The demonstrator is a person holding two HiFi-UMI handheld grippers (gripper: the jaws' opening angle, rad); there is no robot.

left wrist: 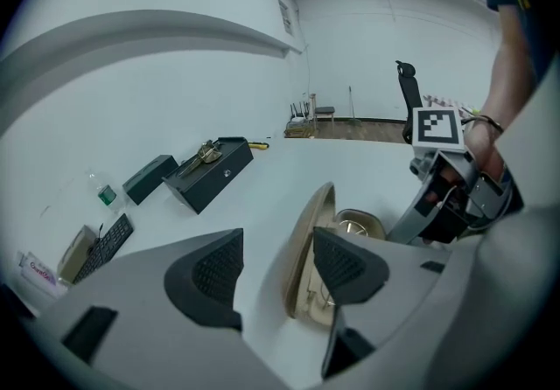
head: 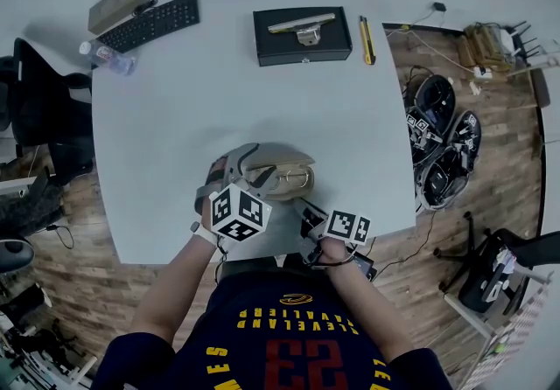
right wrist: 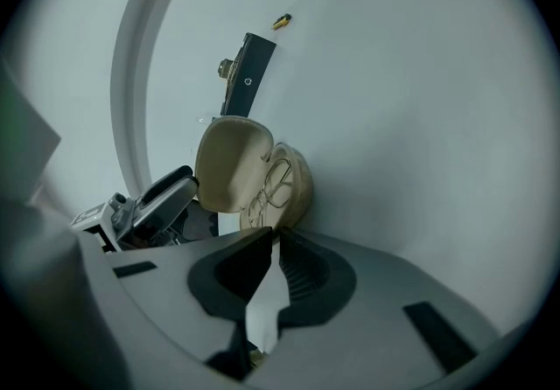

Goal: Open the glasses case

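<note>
The job looks as good as done. The glasses case [head: 276,171] lies at the near edge of the table [head: 219,91], just in front of the person. Its lid [right wrist: 229,161] is swung up and stands open off the lower half. Inside I can see the glasses [right wrist: 273,180], thin wire rims lying against the lining. To my eye, all that may be left is to tip the lid fully back and let go.

The left gripper [left wrist: 276,264] has its jaws wide apart, with the raised lid edge-on between them. The lid sits close to one pad, but neither seems to press on it, so this gripper holds nothing. The right gripper [right wrist: 271,241] has its jaws almost together, the tips pinched on the near rim of the case's lower half. I'd say it is steadying the case.

The case is a beige clamshell, oval and rounded, smooth and hard-looking outside and paler and softer-looking inside. The pads [left wrist: 210,273] are dark with a fine grid texture, and the gripper bodies are plain grey plastic. The table is a smooth, matte white top with rounded corners.
</note>
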